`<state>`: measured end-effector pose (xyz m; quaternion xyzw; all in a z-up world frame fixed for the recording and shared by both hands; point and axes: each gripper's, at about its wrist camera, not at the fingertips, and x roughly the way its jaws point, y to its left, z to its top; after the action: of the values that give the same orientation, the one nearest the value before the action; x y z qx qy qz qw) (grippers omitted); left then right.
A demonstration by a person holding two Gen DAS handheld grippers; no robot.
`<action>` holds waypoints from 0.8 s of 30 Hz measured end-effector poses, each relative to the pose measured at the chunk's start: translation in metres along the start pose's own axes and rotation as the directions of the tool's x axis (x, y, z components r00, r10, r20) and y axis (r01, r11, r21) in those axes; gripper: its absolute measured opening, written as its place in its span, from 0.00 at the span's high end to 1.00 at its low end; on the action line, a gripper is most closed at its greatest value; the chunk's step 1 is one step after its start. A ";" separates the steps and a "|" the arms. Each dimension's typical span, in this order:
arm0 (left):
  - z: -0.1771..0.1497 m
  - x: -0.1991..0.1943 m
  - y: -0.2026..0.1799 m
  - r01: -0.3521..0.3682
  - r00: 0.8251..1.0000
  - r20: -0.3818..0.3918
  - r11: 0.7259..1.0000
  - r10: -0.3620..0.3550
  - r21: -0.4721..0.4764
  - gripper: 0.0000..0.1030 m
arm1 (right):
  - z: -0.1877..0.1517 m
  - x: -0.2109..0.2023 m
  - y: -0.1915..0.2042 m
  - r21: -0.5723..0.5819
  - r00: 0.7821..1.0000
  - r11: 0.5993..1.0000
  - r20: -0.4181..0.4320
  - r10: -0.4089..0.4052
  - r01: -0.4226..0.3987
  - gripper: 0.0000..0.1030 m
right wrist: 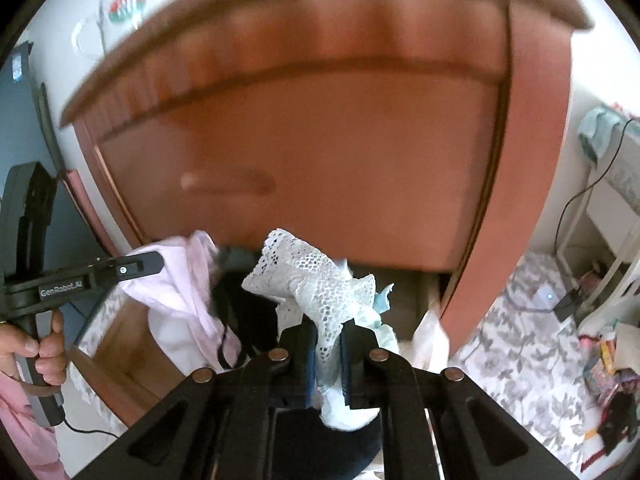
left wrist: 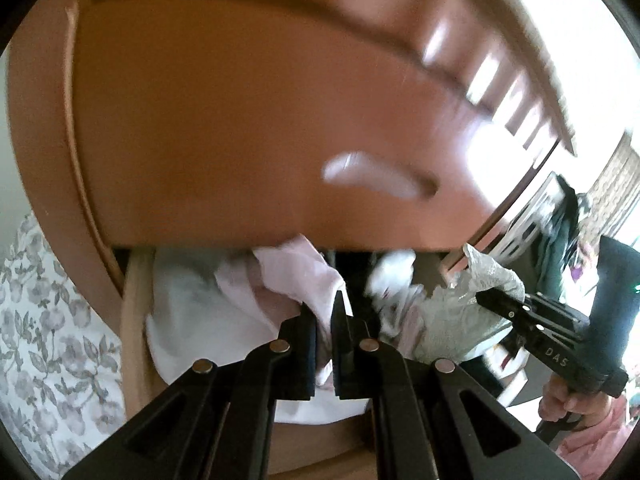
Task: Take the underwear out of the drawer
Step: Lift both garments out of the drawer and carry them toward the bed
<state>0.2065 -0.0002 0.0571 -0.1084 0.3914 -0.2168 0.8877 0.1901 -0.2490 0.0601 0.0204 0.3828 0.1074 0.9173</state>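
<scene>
Overhead, brown dresser front (right wrist: pixel 320 152); floral floor (right wrist: pixel 520 340); left tongs (left wrist: pixel 324 312) pinching pink underwear (left wrist: pixel 296 276), right tongs (right wrist: pixel 326 340) pinching lace underwear (right wrist: pixel 316 280).

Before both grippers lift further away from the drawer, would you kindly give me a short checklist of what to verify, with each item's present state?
1. Left gripper shut on the pink garment: ok.
2. Right gripper shut on the white lace garment: ok.
3. Pink garment clear of the drawer: not ok, its lower part still hangs inside.
4. Lace garment free of the other clothes: cannot tell, its tail is hidden behind the fingers.
5. Closed drawer front above not snagging either garment: cannot tell, the edge is blurred.
</scene>
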 end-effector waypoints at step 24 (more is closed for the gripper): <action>0.029 -0.204 -0.066 0.008 0.940 0.339 0.993 -0.047 0.114 0.95 | 0.039 -0.159 0.029 -0.052 0.969 0.998 0.249 -0.011 0.025 0.91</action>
<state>0.0859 0.0382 0.2322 -0.1002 0.2175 -0.2284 0.9437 0.1042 -0.2526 0.2019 0.0050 0.2622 0.1062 0.9592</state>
